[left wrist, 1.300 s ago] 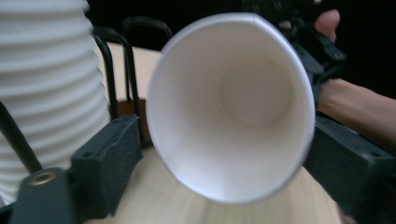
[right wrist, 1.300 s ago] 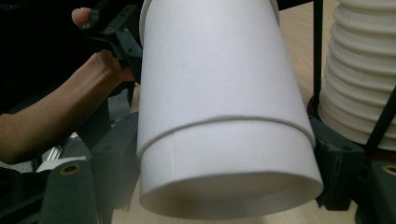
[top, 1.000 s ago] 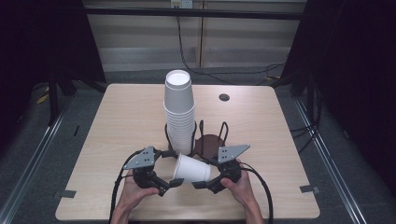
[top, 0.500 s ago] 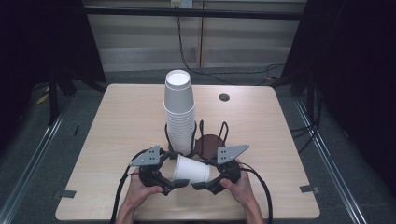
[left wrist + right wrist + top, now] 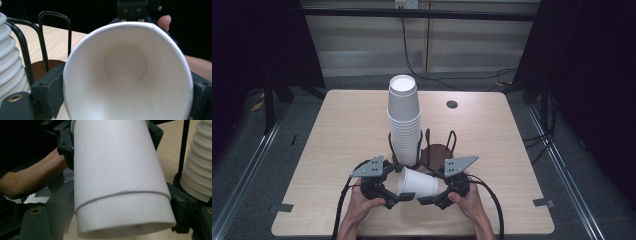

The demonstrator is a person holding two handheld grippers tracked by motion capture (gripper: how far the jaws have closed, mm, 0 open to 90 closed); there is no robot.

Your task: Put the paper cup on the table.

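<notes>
I hold nested cups (image 5: 418, 183) sideways between both grippers at the table's (image 5: 337, 130) six o'clock; left (image 5: 401, 196) clamps the rim end, right (image 5: 426, 199) the base. They've dropped slightly, likely mid-separation.

Wooden table (image 5: 337, 130), small dark round spot, perhaps a grommet (image 5: 452, 104), far side, cables on floor (image 5: 422, 70)

Cup (image 5: 127, 72) rim cut off below

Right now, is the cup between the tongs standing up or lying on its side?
On its side. The paper cup lies sideways, held above the table, and the left gripper view looks straight into its empty inside.
</notes>
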